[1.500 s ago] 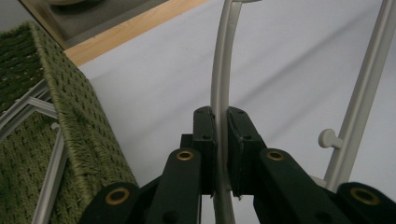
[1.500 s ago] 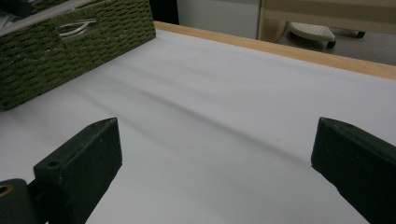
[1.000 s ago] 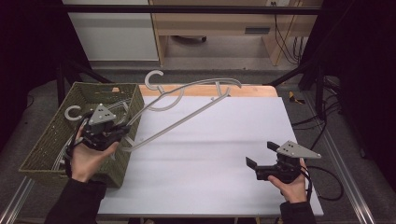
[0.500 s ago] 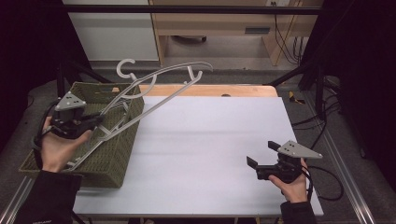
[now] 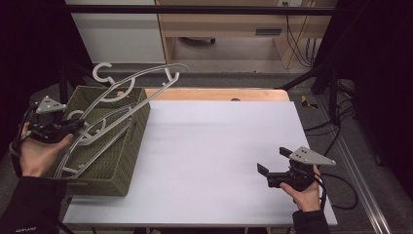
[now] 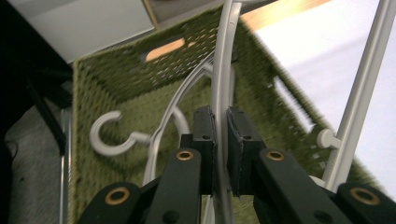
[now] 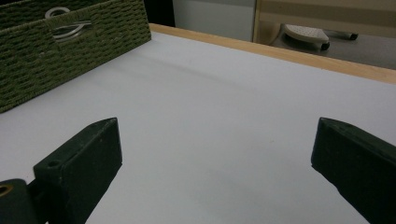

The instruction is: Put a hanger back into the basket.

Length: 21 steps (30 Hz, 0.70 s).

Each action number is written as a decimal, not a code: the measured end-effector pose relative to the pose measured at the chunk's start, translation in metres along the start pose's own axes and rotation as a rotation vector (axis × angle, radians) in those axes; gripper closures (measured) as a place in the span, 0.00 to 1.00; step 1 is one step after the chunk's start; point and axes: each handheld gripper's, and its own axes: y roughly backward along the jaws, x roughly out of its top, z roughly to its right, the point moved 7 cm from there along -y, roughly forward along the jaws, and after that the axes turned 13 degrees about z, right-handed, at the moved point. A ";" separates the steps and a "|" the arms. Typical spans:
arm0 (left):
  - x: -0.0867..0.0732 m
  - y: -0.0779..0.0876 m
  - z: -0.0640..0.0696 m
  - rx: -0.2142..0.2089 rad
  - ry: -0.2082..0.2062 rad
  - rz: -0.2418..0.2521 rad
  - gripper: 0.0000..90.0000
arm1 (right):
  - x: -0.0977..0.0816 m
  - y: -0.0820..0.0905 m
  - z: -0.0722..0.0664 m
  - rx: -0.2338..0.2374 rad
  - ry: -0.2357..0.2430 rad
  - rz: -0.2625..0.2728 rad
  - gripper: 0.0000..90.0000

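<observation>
My left gripper (image 5: 73,127) hovers over the left side of a green woven basket (image 5: 117,165), shut on the thin arm of a white plastic hanger (image 5: 141,78). The hanger slants up to the right, past the basket's far corner. In the left gripper view the pads of this gripper (image 6: 219,116) pinch the white hanger (image 6: 219,70). Below them another hanger's hook (image 6: 105,135) lies inside the basket (image 6: 116,79). My right gripper (image 5: 272,160) rests open near the table's front right, with nothing between its jaws (image 7: 217,135).
The white table top (image 5: 219,141) has a wooden strip along its far edge. The basket (image 7: 70,51) stands at the table's left edge, with a hanger visible through its handle slot (image 7: 65,28). Black frame bars and cables surround the table.
My left hand has carried the held hanger leftwards, from the basket's table-side rim to over the basket's left part. The right gripper has stayed put.
</observation>
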 end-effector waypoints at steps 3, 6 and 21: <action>-0.011 -0.001 -0.011 0.014 0.014 -0.017 0.92 | 0.000 0.000 0.001 -0.003 -0.001 -0.004 0.02; -0.018 -0.002 -0.018 0.028 0.021 -0.031 0.92 | -0.001 0.000 0.001 0.000 0.003 -0.004 0.02; -0.052 -0.001 -0.051 0.107 0.039 -0.086 0.92 | -0.002 -0.001 0.001 -0.003 0.001 -0.007 0.02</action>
